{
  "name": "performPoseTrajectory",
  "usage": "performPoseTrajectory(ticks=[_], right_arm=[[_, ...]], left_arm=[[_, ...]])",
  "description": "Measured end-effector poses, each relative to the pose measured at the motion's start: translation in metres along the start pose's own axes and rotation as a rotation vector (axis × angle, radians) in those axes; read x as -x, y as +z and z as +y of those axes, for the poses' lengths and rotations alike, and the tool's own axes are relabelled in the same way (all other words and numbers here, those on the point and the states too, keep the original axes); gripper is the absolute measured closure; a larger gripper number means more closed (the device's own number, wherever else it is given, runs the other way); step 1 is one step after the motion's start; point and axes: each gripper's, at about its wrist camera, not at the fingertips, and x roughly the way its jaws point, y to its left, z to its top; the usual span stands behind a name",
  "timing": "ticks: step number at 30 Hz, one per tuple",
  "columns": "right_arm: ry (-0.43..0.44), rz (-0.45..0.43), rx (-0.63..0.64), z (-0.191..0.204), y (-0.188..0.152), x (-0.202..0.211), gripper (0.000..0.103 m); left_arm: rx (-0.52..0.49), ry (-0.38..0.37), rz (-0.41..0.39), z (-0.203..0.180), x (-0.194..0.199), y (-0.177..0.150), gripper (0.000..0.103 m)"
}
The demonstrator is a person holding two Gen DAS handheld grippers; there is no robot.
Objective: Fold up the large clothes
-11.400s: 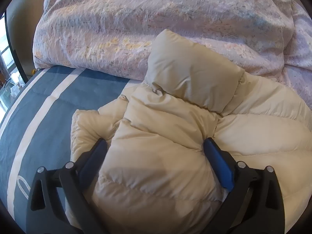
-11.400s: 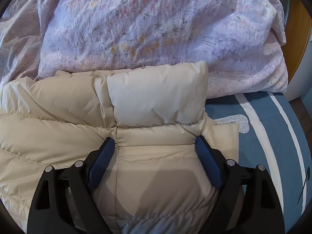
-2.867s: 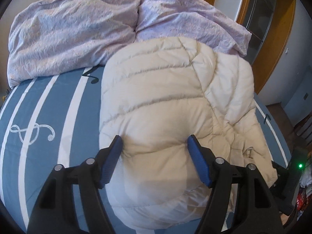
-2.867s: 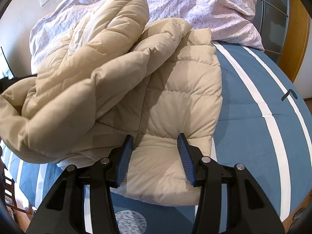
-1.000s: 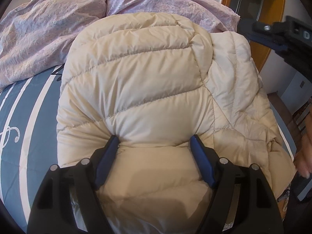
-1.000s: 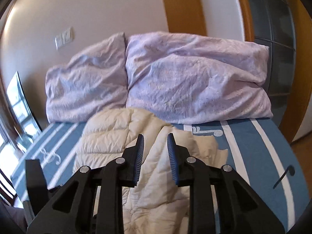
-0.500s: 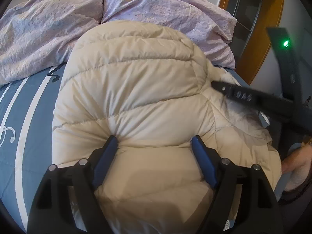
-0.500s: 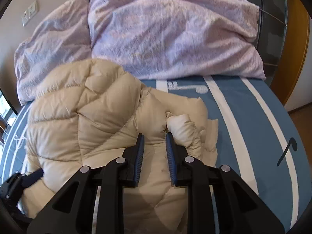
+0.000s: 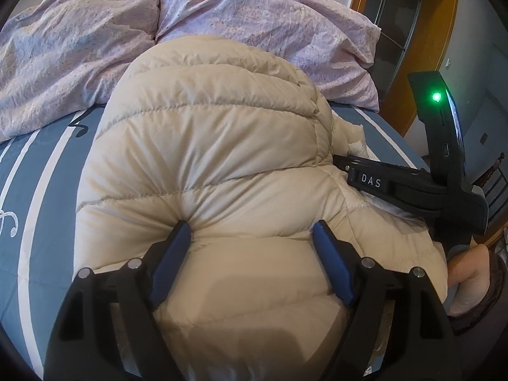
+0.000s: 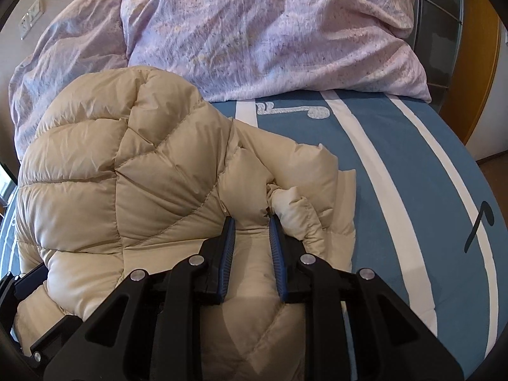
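One cream down jacket [image 9: 216, 165] lies bunched on the blue striped bed [image 10: 412, 190], its far edge touching the two lilac pillows [image 10: 270, 31] at the head; it is the landmark for everything else. The left hand-held gripper [image 9: 252, 231] stands wide over the near end of the jacket, its blue pads sunk into a thick puffed fold so that the padding bulges between and around them; it looks like a grip on the bulk. The right hand-held gripper [image 10: 250, 222] is at the jacket's right side, jaws narrow, with a ridge of fabric between them beside a crumpled cuff [image 10: 295, 209]; whether the pads truly press that ridge I cannot tell. The likely trouble is in the material: slick, air-filled quilting may spring back or slide out of a narrow pinch, so the sleeve could flop onto the bed again and undo the fold. A wide grip on a whole roll may also drag the layers beneath and skew the bundle toward the pillows. The person's hand [image 9: 466, 273] shows at the jacket's right edge in the left view. Count: one jacket, two pillows, two grippers, one bed.
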Motion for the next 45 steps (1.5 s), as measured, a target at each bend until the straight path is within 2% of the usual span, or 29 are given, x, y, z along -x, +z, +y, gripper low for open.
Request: performPoseTrajectory(ticks=[21, 28, 30, 35, 39, 45], right_arm=[[0.009, -0.002, -0.021, -0.003, 0.001, -0.006, 0.081], [0.034, -0.030, -0.039, -0.011, 0.000, 0.013, 0.080], [0.048, -0.037, -0.060, -0.013, 0.001, 0.025, 0.079], [0.093, -0.090, -0.077, -0.008, 0.004, 0.061, 0.062], [0.114, -0.073, -0.050, 0.008, -0.001, 0.067, 0.061], [0.111, -0.088, -0.029, 0.018, -0.014, 0.074, 0.061]], left_arm=[[-0.017, 0.004, -0.003, -0.002, -0.008, -0.001, 0.023], [-0.035, -0.032, 0.019, 0.002, 0.016, 0.006, 0.024], [-0.053, -0.016, -0.002, 0.005, 0.028, 0.010, 0.024], [-0.085, 0.052, -0.047, 0.018, 0.050, 0.028, 0.024], [-0.099, 0.091, -0.047, 0.025, 0.049, 0.047, 0.024], [-0.107, 0.128, -0.031, 0.031, 0.038, 0.059, 0.024]])
